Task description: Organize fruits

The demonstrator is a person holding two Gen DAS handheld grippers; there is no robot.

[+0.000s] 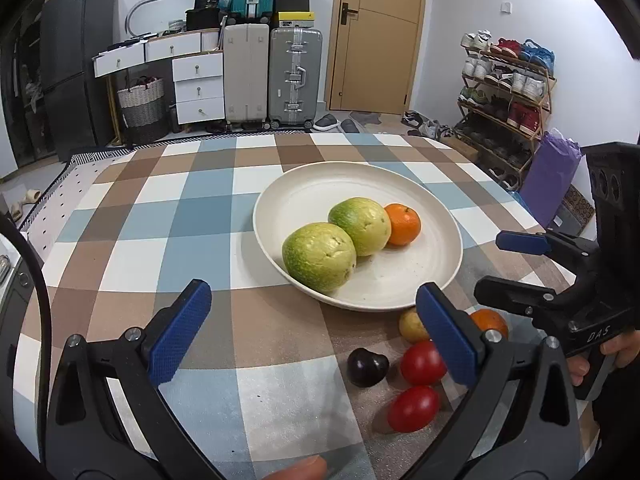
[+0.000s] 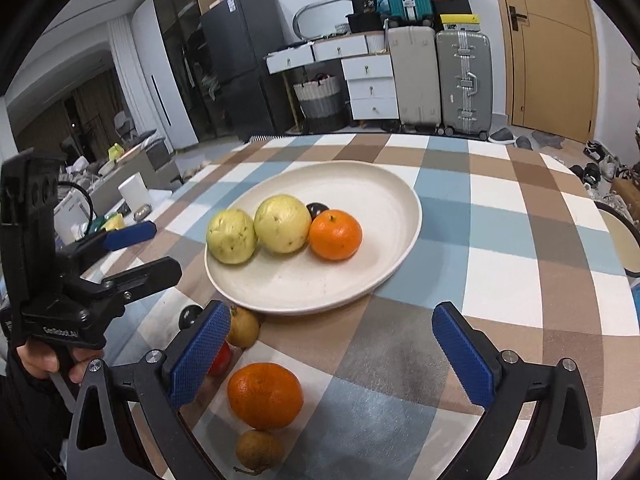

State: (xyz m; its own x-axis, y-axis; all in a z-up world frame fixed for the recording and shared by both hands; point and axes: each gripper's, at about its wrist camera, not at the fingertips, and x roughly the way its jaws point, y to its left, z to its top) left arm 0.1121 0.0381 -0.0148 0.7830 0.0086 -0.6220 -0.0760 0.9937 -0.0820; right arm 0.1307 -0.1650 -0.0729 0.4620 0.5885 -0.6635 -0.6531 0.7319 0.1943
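A cream plate [image 1: 404,284] [image 2: 400,200] on the checked tablecloth holds two green-yellow guavas [image 1: 319,257] [image 2: 283,224], an orange [image 1: 403,225] [image 2: 335,235] and, behind them, a dark plum [image 2: 317,209]. Loose on the cloth near the plate's front edge lie another orange [image 2: 265,395], two small brown-yellow fruits [image 2: 242,327] [image 2: 259,450], two red tomatoes [image 1: 422,362] [image 1: 413,408] and a dark plum [image 1: 367,367]. My left gripper [image 1: 312,332] [image 2: 166,248] is open and empty, short of the plate. My right gripper [image 2: 332,352] [image 1: 496,266] is open and empty above the loose orange.
The round table's far edge [image 1: 280,134] drops to a floor with suitcases [image 1: 296,76], drawers and a shoe rack [image 1: 508,88]. A purple bag [image 1: 552,168] stands off the right side. A chair back [image 2: 624,240] sits beside the table.
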